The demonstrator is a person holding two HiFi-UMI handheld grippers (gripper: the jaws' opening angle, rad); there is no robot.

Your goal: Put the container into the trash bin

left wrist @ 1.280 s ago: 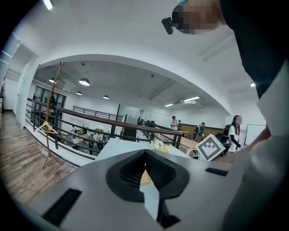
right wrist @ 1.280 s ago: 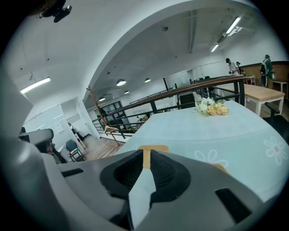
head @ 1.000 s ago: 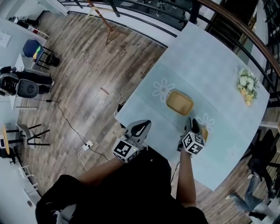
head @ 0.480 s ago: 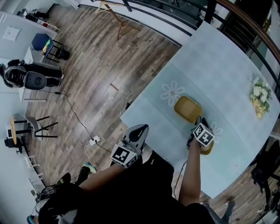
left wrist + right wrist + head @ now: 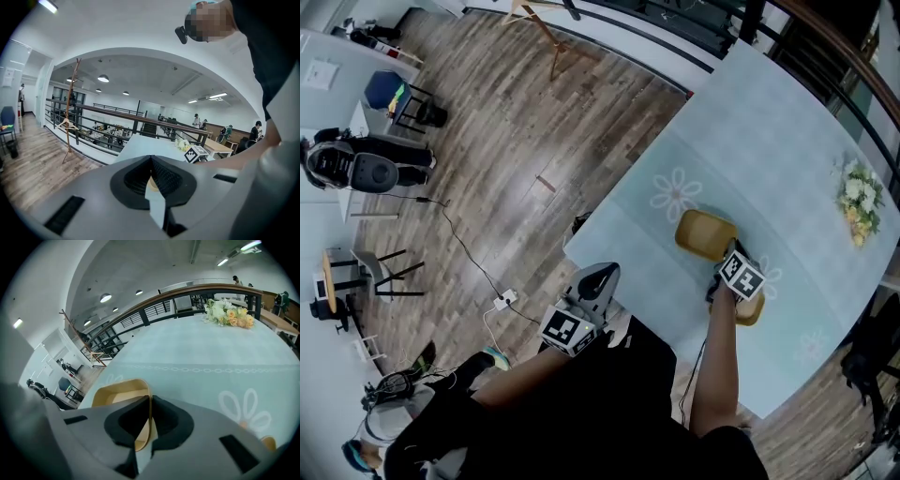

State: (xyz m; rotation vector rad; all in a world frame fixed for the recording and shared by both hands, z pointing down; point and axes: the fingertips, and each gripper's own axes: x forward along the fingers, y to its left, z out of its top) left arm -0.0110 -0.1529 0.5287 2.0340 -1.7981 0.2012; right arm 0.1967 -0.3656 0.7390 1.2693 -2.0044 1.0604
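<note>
Floor: wood planks [image 5: 534, 122], filling the left of the head view.
Table: pale blue-green cloth with white flower prints [image 5: 769, 122], at the right; its near-left edge met the floor.
Railing: dark bars under a wooden handrail [image 5: 825, 37], running along the table's far side.
Coat stand: wooden [image 5: 548, 37], on the floor at the far left of the table.
Chair: blue seat, black frame [image 5: 389, 94], far left.
Left gripper: [image 5: 598, 277] held off the table's near-left edge, above the floor; jaws together, nothing between them.
Right gripper: [image 5: 149, 413] over the table, tilted down; jaws closing, the pads pinching the container's near wall.
Container: tan, shallow, round-cornered [image 5: 703, 234], resting on the cloth near the table's near edge, just beyond the right gripper.
Second tan piece: [image 5: 750, 309] on the cloth just near-right of the container, partly covered by the right gripper.
Flowers: white and yellow bunch [image 5: 855, 202], at the table's far right, well apart from the container.
Power strip: white, on a dark cable [image 5: 502, 302], on the floor left of the left gripper.
</note>
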